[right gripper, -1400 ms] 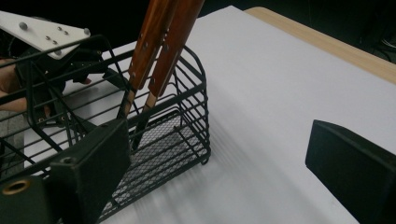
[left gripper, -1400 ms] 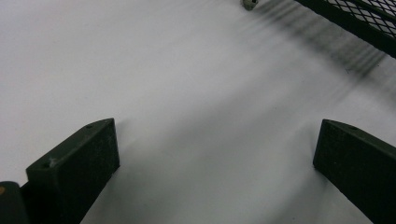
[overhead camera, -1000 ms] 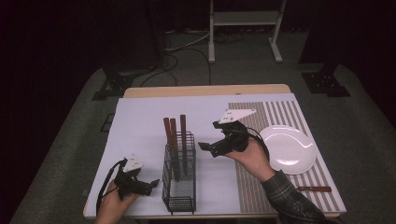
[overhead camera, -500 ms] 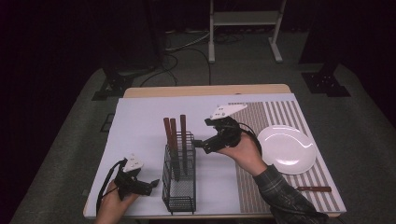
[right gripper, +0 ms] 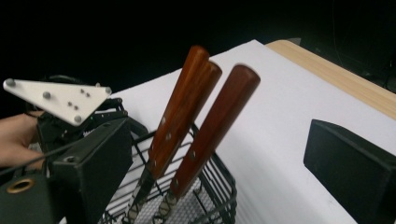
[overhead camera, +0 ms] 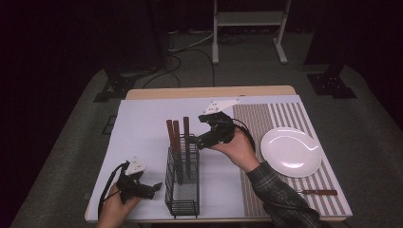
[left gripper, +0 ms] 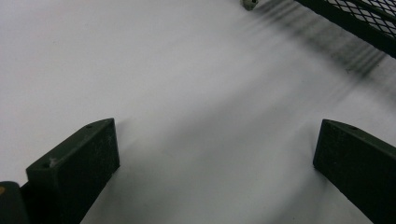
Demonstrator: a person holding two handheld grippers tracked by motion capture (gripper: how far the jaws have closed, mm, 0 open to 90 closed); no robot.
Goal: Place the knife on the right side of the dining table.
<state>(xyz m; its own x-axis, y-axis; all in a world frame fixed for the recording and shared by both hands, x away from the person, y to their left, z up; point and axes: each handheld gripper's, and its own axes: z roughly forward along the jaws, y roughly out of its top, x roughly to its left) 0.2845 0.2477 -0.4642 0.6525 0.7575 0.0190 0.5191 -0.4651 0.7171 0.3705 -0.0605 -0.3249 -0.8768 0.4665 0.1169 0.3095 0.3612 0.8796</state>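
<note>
1. Right gripper hovered just right of the wooden-handled knives, jaws wide apart, nothing between them yet.
2. The knives stood handle-up, leaning, in the far end of the black wire basket, which sat near-centre on the white table cover.
3. Left gripper rested low on the cover at the near left, just left of the basket, jaws spread, empty.
4. White plate lay on the striped mat at right; one more knife lay near the mat's near edge.

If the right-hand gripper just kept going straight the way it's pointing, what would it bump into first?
Most likely the wooden knife handles standing in the black wire basket. The right gripper has its jaws open and aims at them, the nearest handle just ahead. Exact depth is hard to judge.
</note>
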